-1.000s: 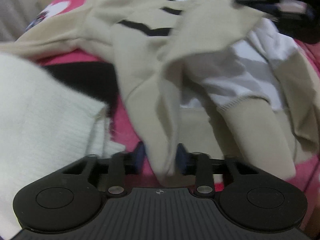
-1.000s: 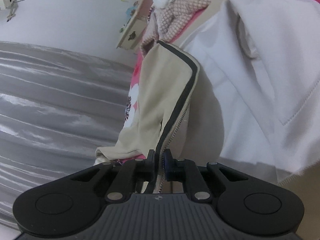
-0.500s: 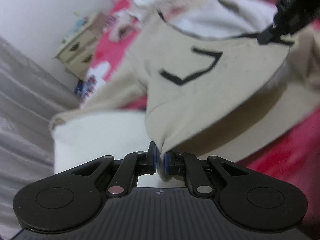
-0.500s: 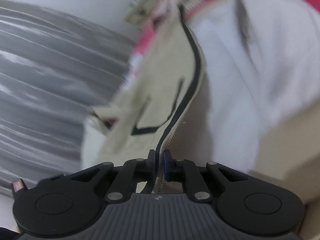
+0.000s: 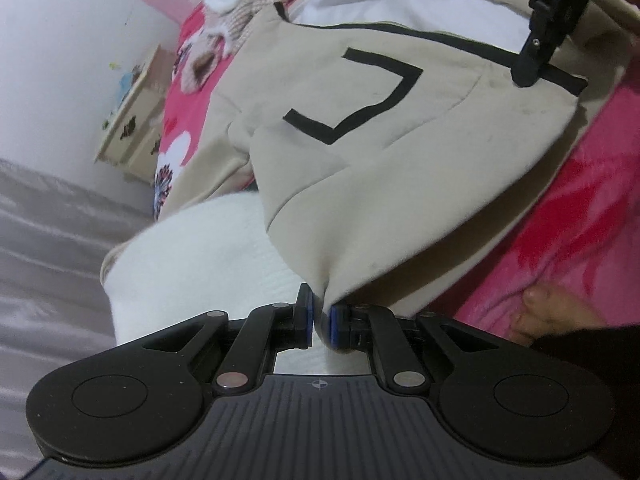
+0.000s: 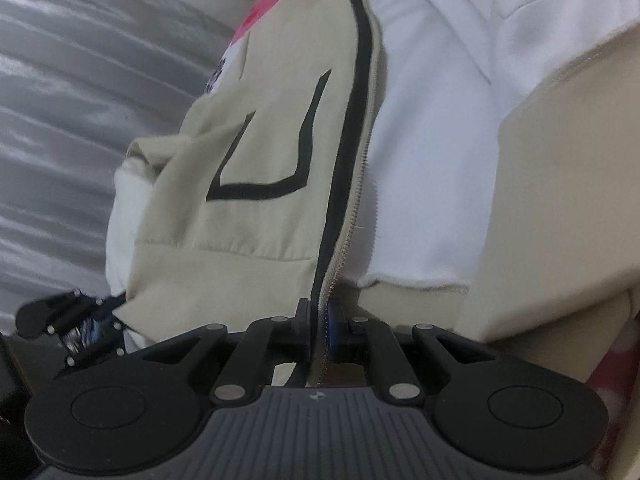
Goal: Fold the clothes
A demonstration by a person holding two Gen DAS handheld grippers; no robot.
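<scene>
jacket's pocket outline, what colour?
Black pocket outline on the beige jacket; clearest in the right wrist view.

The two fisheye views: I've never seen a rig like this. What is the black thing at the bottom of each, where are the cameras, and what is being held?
There is no robot arm here. A person holds a hand-held pair of tongs in each hand, and a camera on each looks forward along its two fingers. The black shape at the bottom of each picture is that tool itself.

In the left wrist view, the left tongs are shut on a bottom corner of a beige zip jacket. The right tongs show at top right, pinching the jacket's black-trimmed edge.

In the right wrist view, the right tongs are shut on that zipper edge.

The jacket hangs stretched between them over a pink bedspread, with a white garment beneath.
</scene>
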